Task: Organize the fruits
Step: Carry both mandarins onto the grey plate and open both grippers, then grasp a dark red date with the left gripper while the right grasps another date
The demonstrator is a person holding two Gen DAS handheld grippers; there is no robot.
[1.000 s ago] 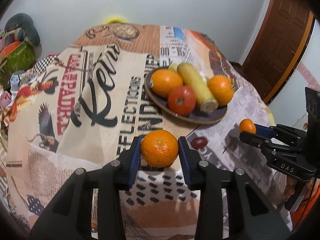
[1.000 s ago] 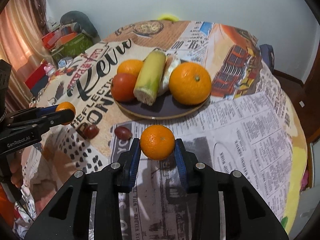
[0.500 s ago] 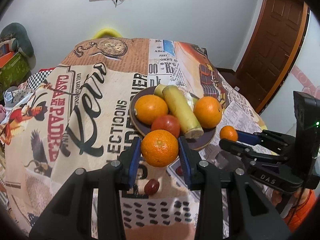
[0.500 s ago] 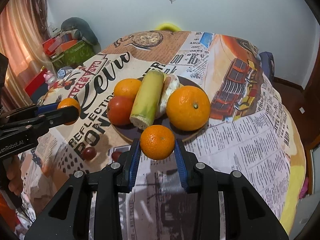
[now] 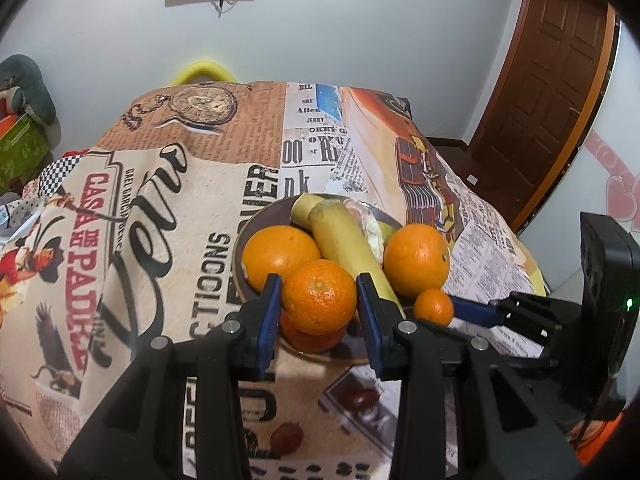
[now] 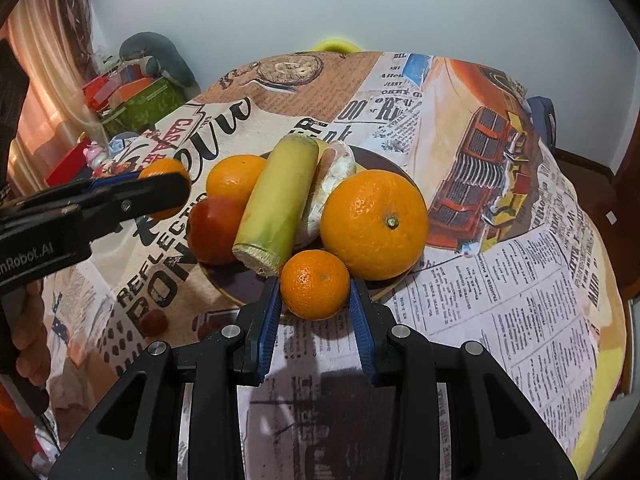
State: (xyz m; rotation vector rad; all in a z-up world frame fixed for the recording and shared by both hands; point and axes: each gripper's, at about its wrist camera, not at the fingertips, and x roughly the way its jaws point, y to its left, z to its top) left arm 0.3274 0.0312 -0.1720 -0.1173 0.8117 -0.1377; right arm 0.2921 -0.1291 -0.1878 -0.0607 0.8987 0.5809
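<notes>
My left gripper (image 5: pixel 319 304) is shut on a mandarin (image 5: pixel 319 300) and holds it above the near edge of the dark plate (image 5: pixel 244 236), over the tomato (image 5: pixel 310 338). My right gripper (image 6: pixel 314 288) is shut on a smaller mandarin (image 6: pixel 314 284) at the plate's (image 6: pixel 380 160) near rim. The plate holds two oranges (image 6: pixel 374 224) (image 6: pixel 234 178), a tomato (image 6: pixel 212 230), a corn cob (image 6: pixel 282 204) and a pale peeled piece (image 6: pixel 336 182). The right gripper also shows in the left wrist view (image 5: pixel 434 307), the left gripper in the right wrist view (image 6: pixel 168 184).
The round table (image 6: pixel 520 280) has a newspaper-print cloth. Two small dark red fruits (image 5: pixel 360 400) (image 5: pixel 286 436) lie on the cloth in front of the plate. Boxes and clutter (image 6: pixel 136 100) stand left of the table, a wooden door (image 5: pixel 560 92) at the right.
Both grippers have moved forward with their mandarins, from the cloth in front of the plate to its near edge. The dark red fruits stayed behind on the cloth.
</notes>
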